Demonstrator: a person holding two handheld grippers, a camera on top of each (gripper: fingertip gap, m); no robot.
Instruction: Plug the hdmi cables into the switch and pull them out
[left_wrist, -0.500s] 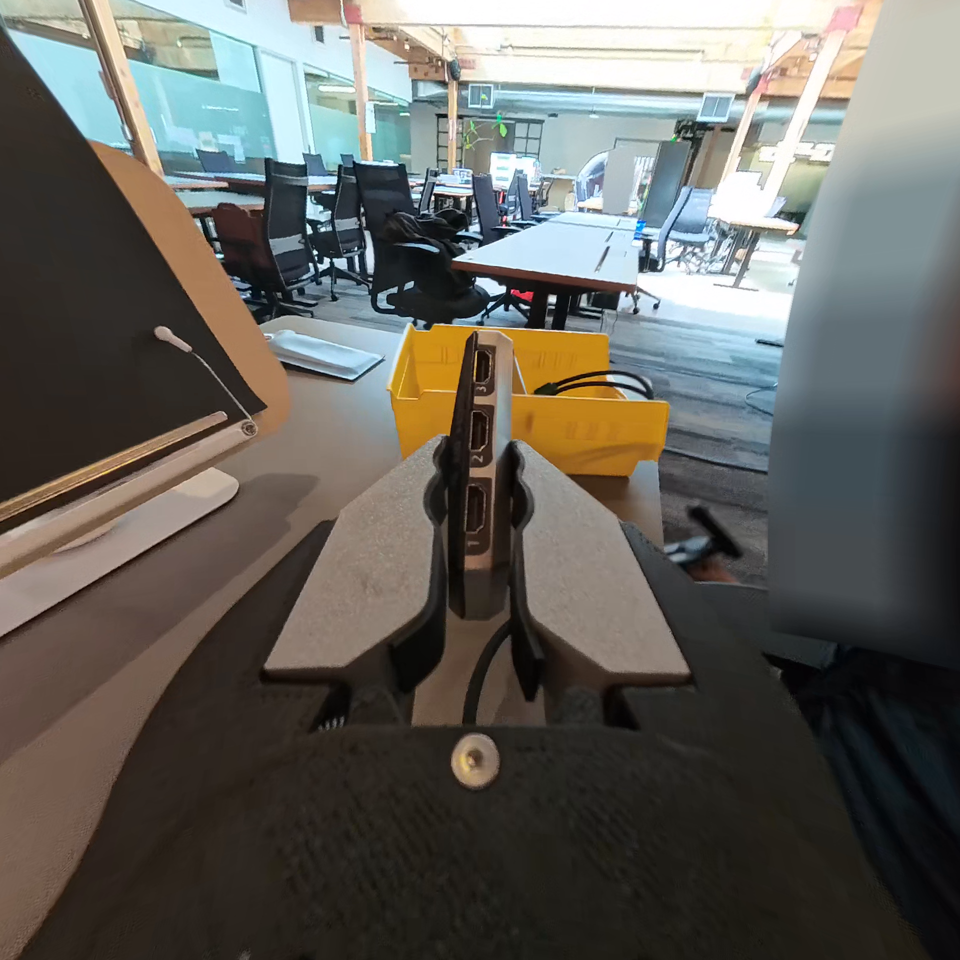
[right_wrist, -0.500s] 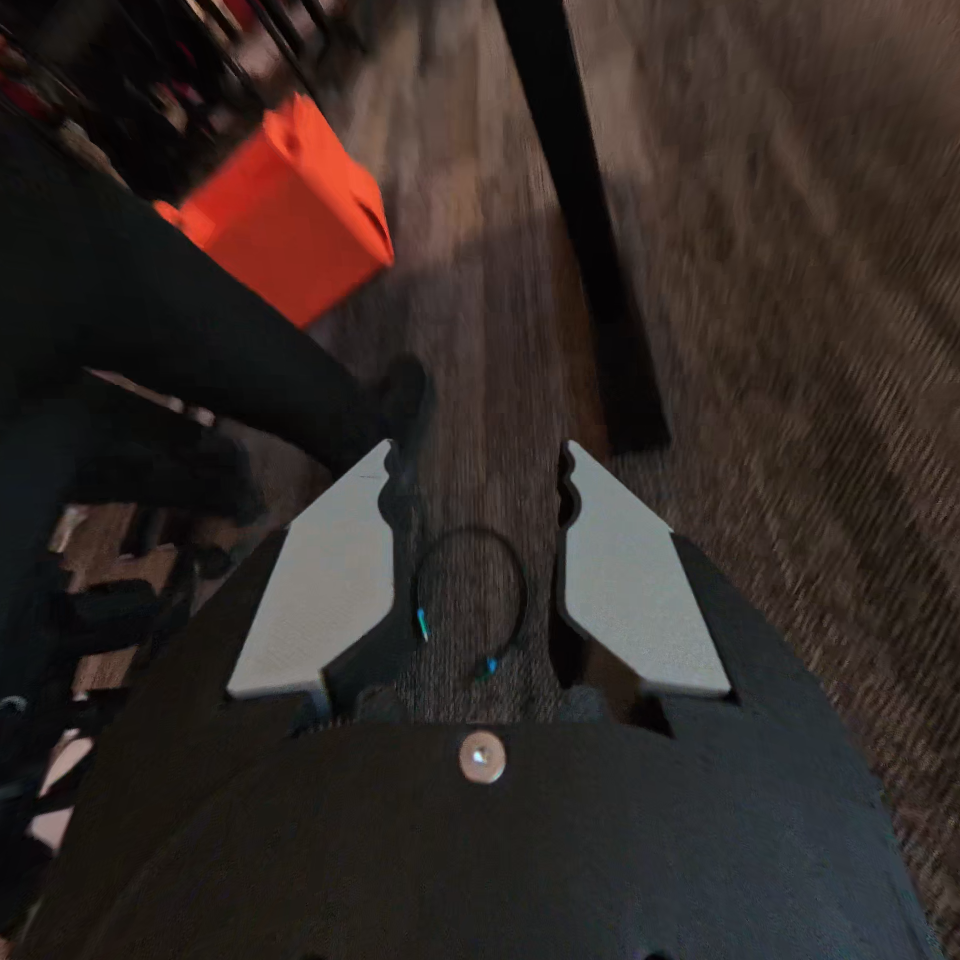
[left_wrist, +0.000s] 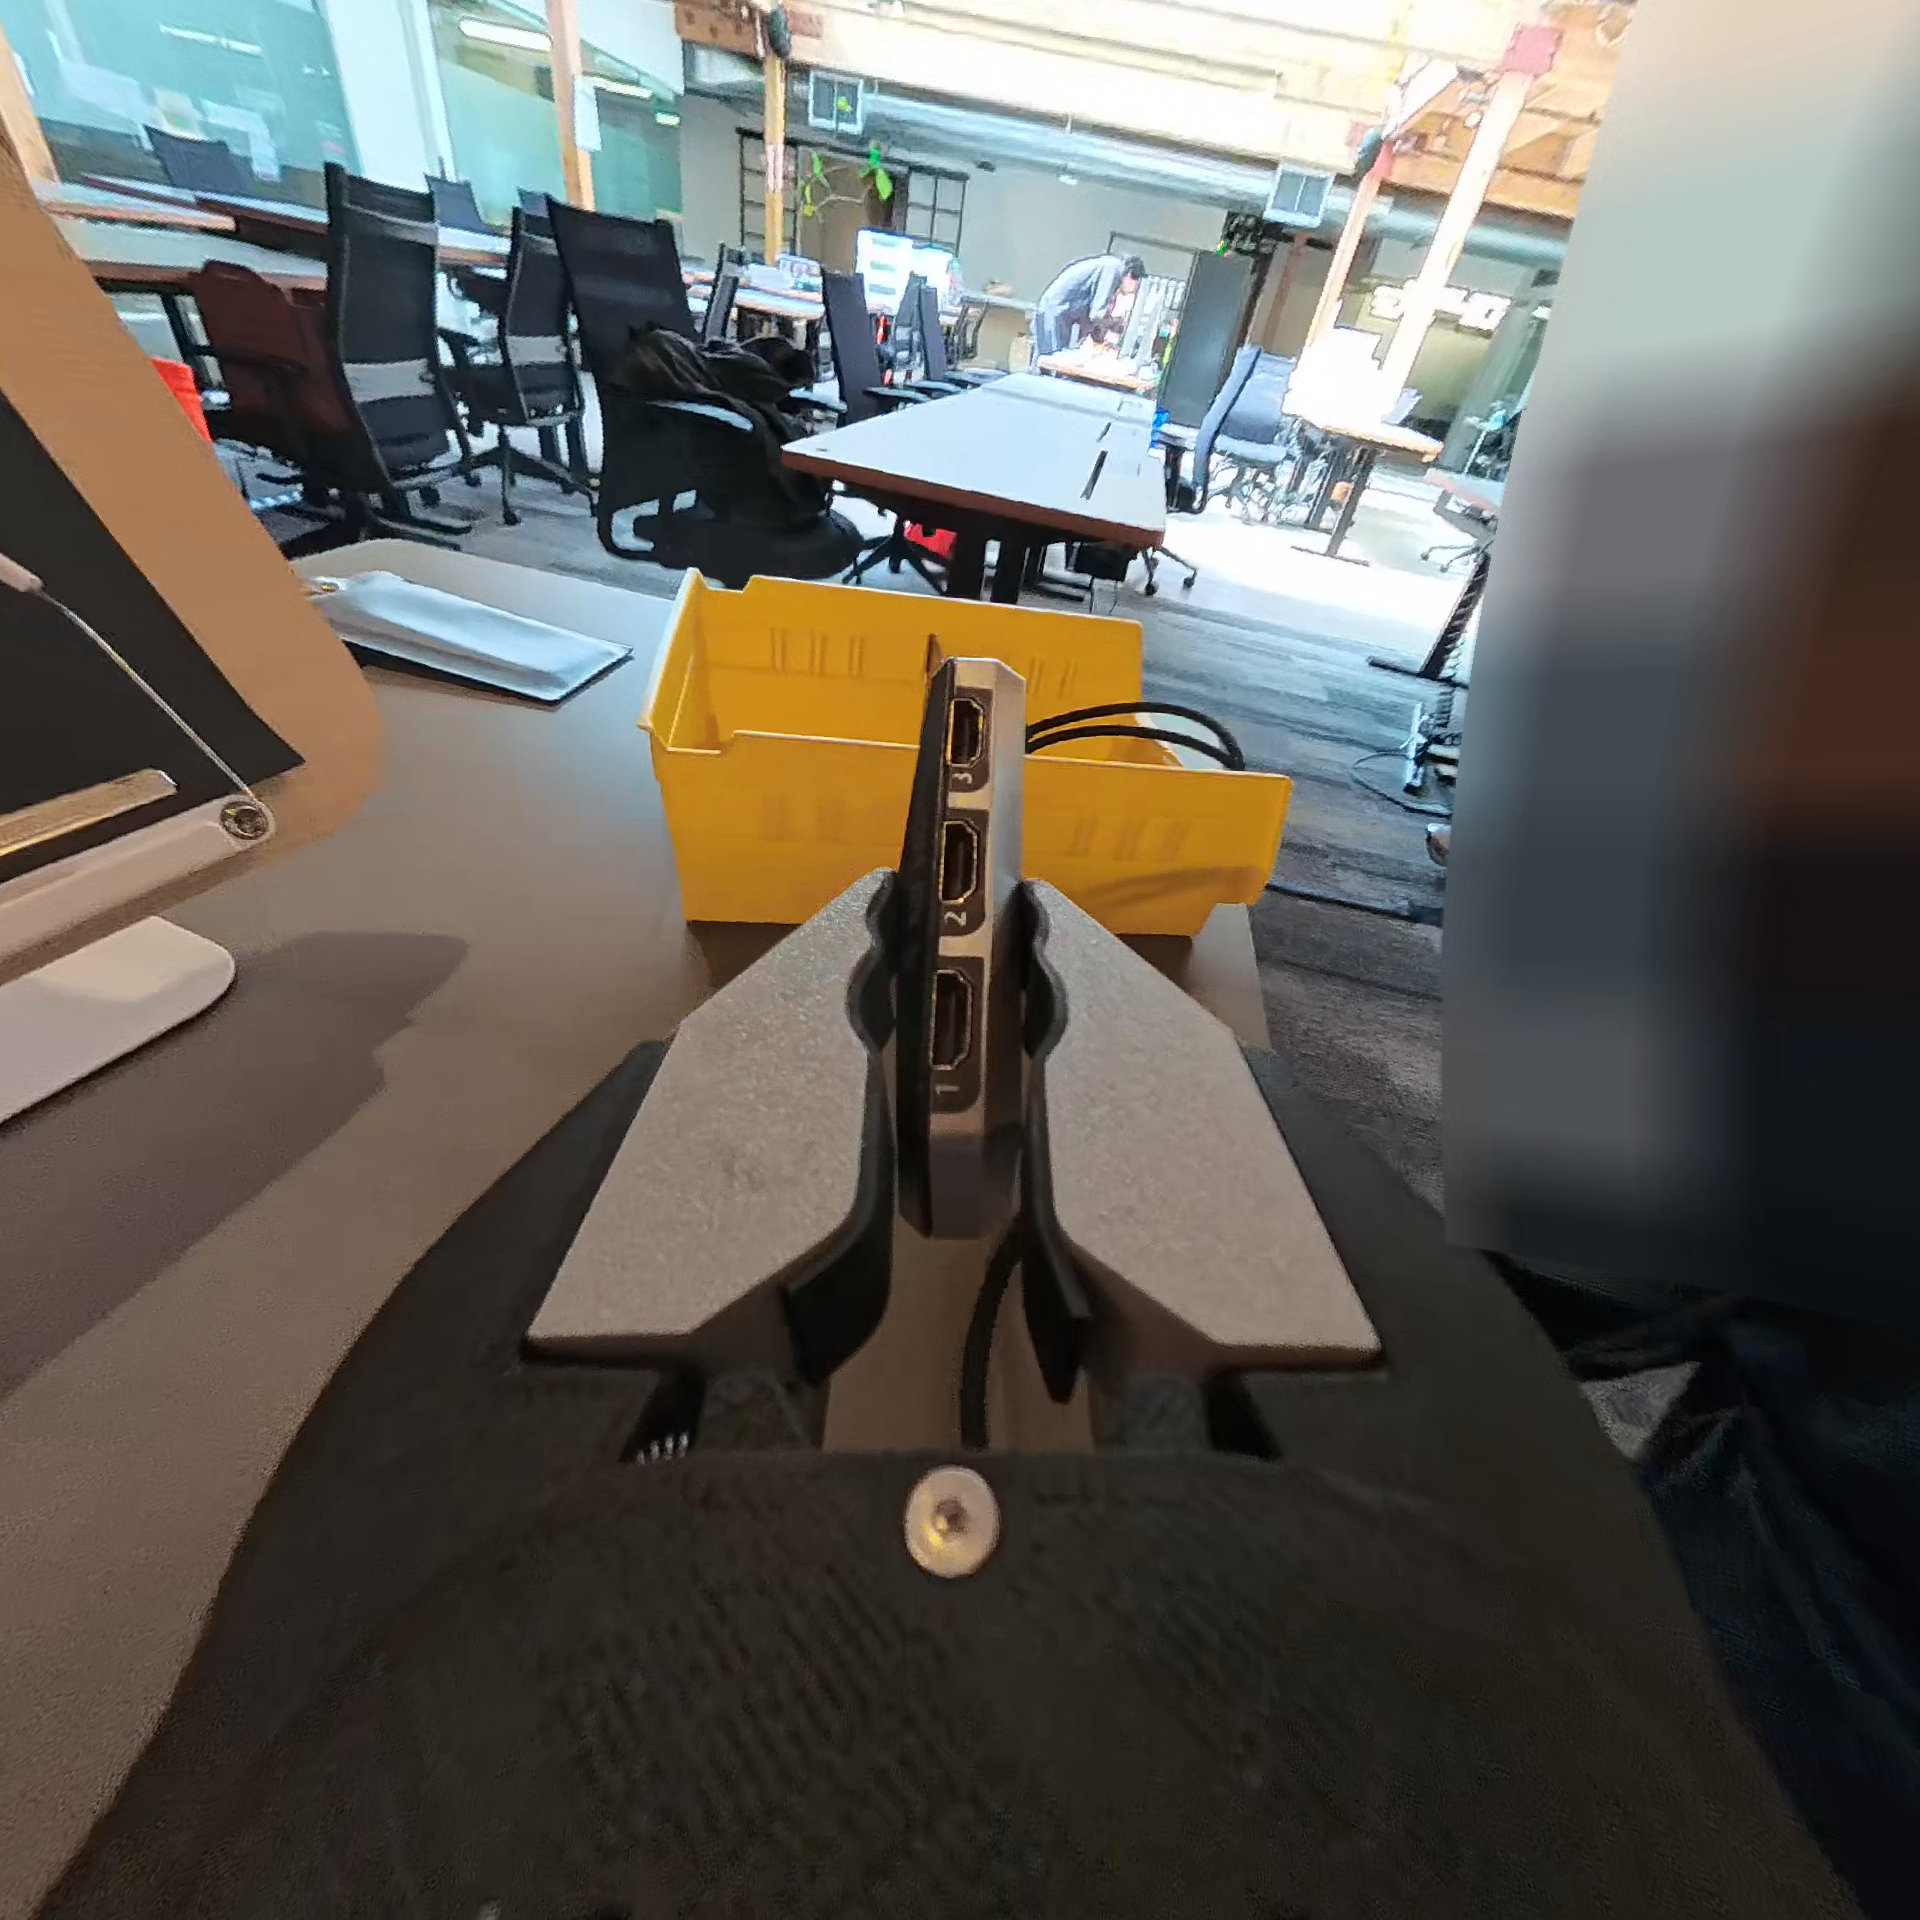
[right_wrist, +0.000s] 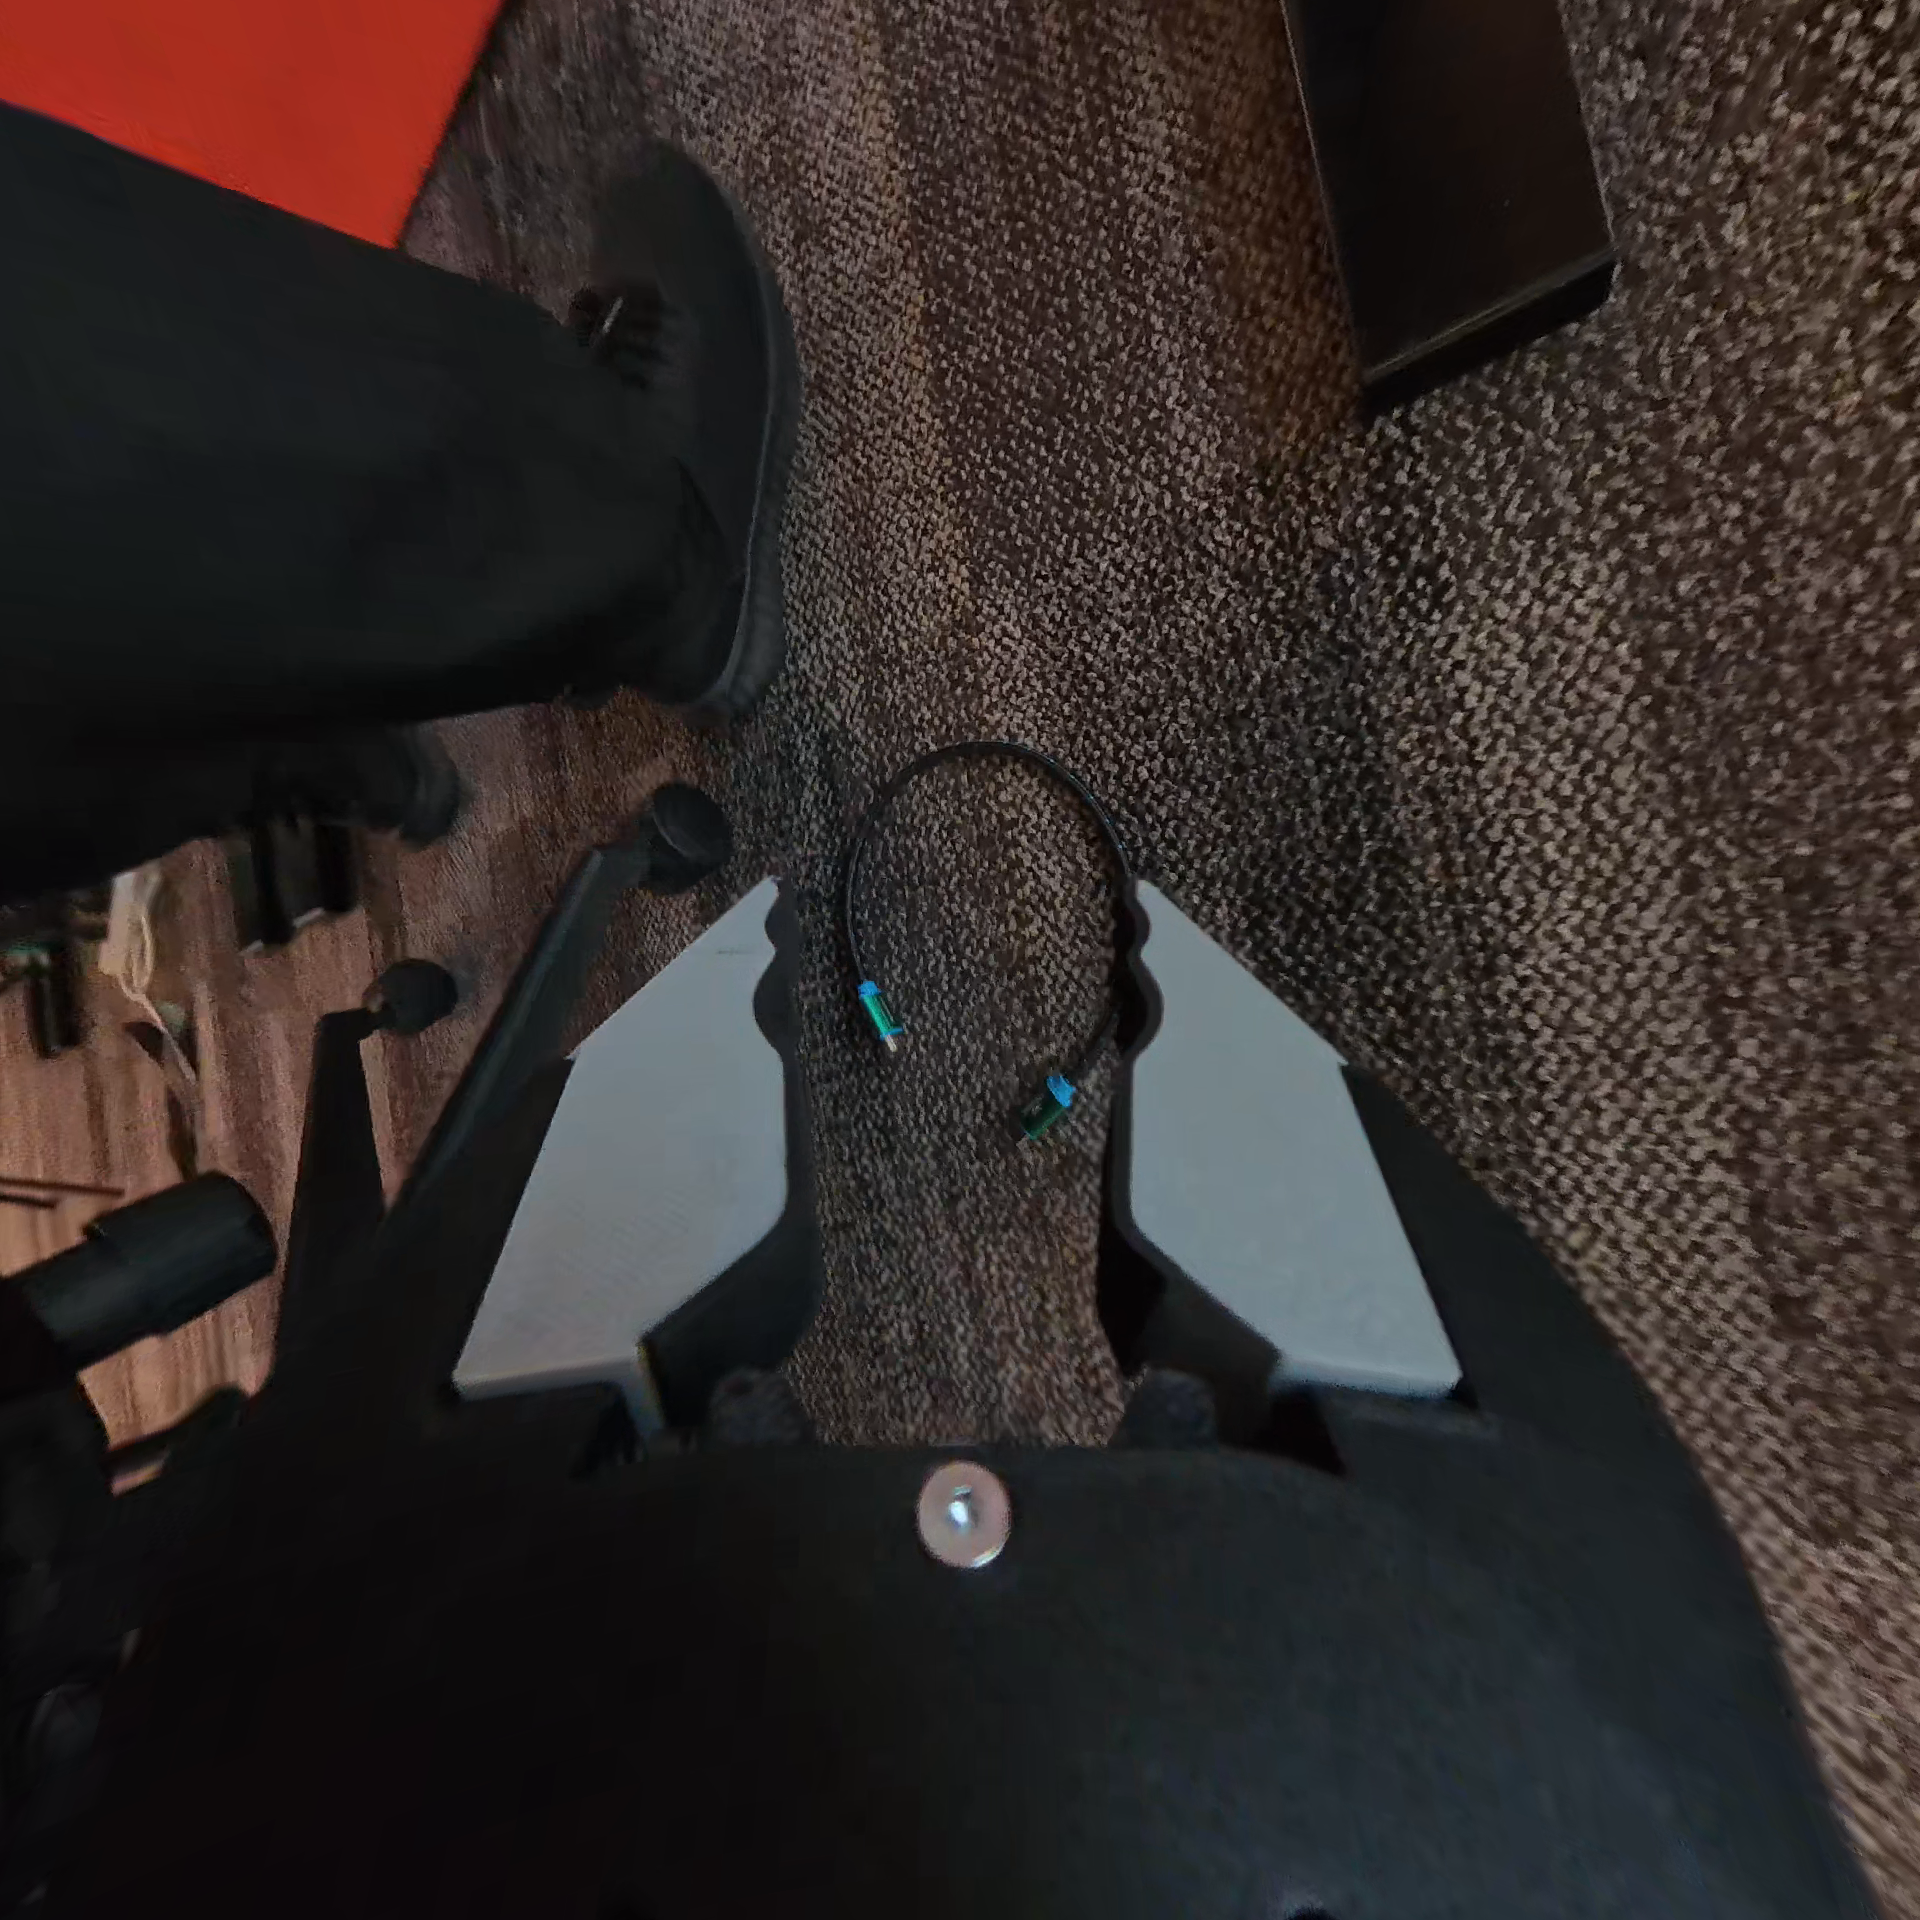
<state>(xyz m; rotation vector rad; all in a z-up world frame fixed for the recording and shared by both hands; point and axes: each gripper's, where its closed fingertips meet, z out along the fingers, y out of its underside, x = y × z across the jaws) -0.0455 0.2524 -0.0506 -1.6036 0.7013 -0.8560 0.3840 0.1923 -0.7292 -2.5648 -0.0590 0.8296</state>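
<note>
Retrieval step: our left gripper (left_wrist: 956, 997) clamps the switch (left_wrist: 961, 935) upright, three ports empty, while our right gripper (right_wrist: 956, 997), jaws spread and empty, hovers over the fallen cable (right_wrist: 977, 925) lying between its fingers on the carpet (right_wrist: 1455, 727); next we descend onto one plug.

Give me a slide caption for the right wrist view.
Open right gripper above a short black cable with blue-green plugs lying looped on brown carpet.
</note>
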